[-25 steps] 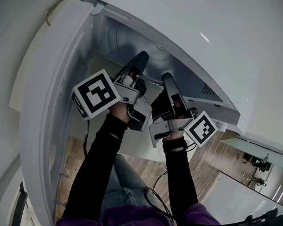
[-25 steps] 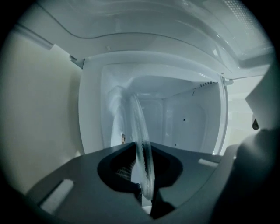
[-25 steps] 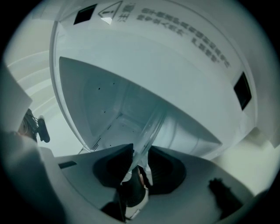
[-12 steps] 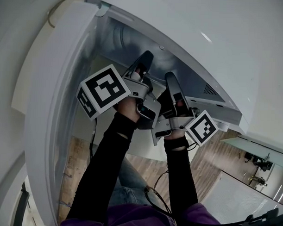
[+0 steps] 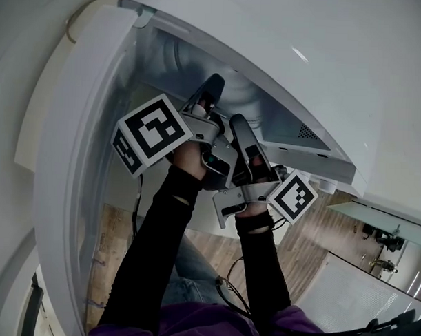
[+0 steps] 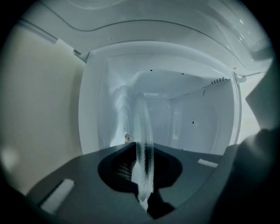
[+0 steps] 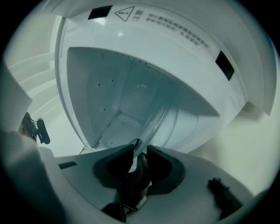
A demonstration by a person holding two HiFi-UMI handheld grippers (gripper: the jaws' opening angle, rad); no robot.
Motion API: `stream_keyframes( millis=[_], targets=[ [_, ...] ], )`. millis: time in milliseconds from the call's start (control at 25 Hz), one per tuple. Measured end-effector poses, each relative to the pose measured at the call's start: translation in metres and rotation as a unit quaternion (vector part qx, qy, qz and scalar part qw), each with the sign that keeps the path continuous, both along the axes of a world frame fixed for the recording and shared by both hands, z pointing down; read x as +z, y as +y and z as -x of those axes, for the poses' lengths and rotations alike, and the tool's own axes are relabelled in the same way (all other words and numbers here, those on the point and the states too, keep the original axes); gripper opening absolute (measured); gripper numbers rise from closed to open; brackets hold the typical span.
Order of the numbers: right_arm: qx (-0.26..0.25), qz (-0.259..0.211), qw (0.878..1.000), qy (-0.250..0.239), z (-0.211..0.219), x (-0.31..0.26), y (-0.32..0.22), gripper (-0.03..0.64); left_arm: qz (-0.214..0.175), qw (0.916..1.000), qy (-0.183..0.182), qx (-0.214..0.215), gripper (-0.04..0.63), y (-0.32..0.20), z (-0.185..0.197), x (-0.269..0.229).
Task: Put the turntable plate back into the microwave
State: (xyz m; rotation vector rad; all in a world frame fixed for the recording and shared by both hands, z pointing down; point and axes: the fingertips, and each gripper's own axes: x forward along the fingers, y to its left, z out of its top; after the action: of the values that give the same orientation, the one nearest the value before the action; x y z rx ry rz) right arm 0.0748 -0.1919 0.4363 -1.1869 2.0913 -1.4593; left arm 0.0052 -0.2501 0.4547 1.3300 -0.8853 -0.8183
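Glass rim sits pinched between the fingers of the left gripper (image 6: 144,145); the right gripper (image 7: 140,148) is closing its fingers on the same rim. Held at the microwave (image 6: 192,118) mouth, the turntable plate (image 6: 143,122) looks stiff, slick and breakable: grip the rim firmly. Its clear outline fades against the white cavity; its seat is hidden.

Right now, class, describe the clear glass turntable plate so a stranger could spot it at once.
Find the white microwave with its door open. In front of its cavity, a clear round glass turntable plate shows edge-on, its rim pinched in the left gripper. It alone is transparent.
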Motion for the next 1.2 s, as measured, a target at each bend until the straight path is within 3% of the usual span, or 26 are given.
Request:
stream_keyframes(
  millis=[160,360,480,760,880,1040,1200],
  targets=[
    [0.021,0.007,0.999,-0.029,-0.003,0.0,0.001,0.083,-0.001,1.0,0.002,-0.007,0.037,0.0,0.0,-0.001],
    [0.016,0.001,0.999,-0.034,-0.001,-0.002,-0.003,0.075,-0.018,0.9997,0.009,-0.011,0.025,0.001,0.002,-0.002],
    [0.014,0.008,0.999,-0.033,-0.001,0.001,-0.001,0.075,-0.008,0.9998,0.015,-0.012,0.023,0.005,0.003,0.0],
    [0.012,0.01,1.0,-0.025,0.0,0.0,-0.002,0.066,0.006,0.9996,-0.025,-0.007,0.089,0.032,0.011,0.001],
    [0.007,0.019,0.999,-0.026,0.003,0.002,-0.001,0.066,0.017,0.9989,-0.043,-0.01,0.086,0.04,0.015,-0.001],
    [0.01,0.037,0.999,-0.025,0.0,0.009,0.003,0.066,0.031,0.9988,-0.037,-0.008,0.066,0.049,0.016,0.003],
    [0.01,0.037,0.999,-0.024,0.003,0.005,0.002,0.066,0.021,0.9988,-0.044,-0.002,0.066,0.056,0.02,-0.001]
  ],
)
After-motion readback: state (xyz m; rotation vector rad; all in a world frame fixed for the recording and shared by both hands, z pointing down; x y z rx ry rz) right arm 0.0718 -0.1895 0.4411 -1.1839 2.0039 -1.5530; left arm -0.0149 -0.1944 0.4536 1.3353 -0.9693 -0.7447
